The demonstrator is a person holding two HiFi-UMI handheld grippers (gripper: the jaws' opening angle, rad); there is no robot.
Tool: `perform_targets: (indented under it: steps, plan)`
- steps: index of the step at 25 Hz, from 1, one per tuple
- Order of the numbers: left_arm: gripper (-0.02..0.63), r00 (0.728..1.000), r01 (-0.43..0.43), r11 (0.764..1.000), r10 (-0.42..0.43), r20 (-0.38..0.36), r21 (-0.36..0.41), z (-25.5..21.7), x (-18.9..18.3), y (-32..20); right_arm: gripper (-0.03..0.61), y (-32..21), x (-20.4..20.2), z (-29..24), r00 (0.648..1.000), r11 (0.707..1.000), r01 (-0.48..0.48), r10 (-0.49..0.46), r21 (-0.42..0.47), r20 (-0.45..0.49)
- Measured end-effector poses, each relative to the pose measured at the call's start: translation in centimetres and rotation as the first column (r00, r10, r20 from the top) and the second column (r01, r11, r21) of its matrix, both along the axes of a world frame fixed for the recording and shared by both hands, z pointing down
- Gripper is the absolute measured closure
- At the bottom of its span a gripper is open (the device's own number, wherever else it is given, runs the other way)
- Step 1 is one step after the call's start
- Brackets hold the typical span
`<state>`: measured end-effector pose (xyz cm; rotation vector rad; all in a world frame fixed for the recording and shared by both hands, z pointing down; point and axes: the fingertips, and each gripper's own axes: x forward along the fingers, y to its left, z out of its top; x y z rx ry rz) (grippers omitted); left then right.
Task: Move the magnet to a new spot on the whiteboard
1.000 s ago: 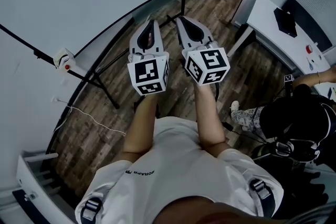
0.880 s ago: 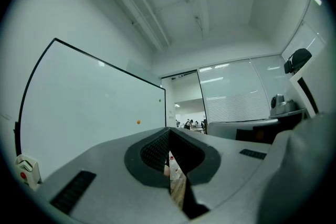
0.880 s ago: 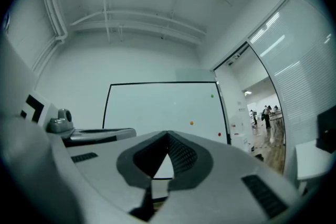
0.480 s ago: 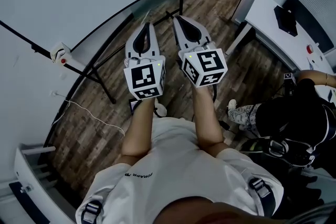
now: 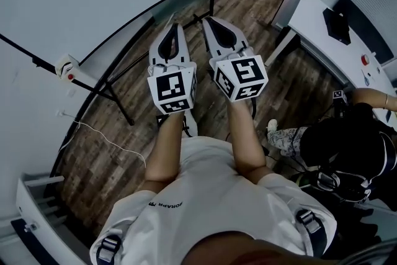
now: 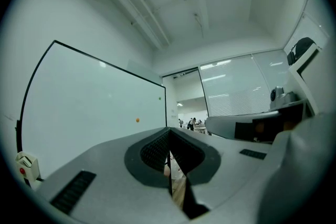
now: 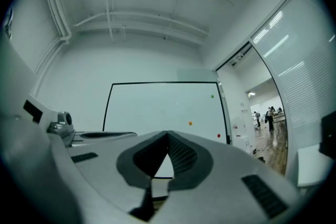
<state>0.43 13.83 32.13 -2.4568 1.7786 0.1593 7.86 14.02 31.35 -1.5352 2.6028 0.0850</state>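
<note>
Three tiny magnets (image 7: pixel 190 123) on the whiteboard (image 7: pixel 152 107), right of centre. Probably light, hard and slick, so I'd pinch the rim. My left gripper (image 6: pixel 169 147) and right gripper (image 7: pixel 168 139) are both closed, empty.

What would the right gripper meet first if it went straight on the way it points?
Probably the whiteboard, on a bare patch left of the orange magnet; nothing shows in between, though depth is unclear.

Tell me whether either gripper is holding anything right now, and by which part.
Nothing is held: the left gripper and the right gripper are both shut with nothing between them.
</note>
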Motion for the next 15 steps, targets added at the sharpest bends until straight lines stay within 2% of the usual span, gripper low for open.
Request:
perform_targets:
  steps: [6, 15]
  plan:
    - [0.612, 1.000, 0.001, 1.000, -0.001, -0.001, 0.008, 0.2, 0.3, -3.7, 0.565, -3.6, 0.5, 0.3, 1.000, 1.000, -0.009, 0.009, 0.003, -0.001]
    - [0.612, 1.000, -0.008, 1.000, 0.008, -0.005, 0.012, 0.2, 0.7, -13.2, 0.565, -12.8, 1.1, 0.2, 1.000, 1.000, -0.023, 0.023, 0.006, 0.004]
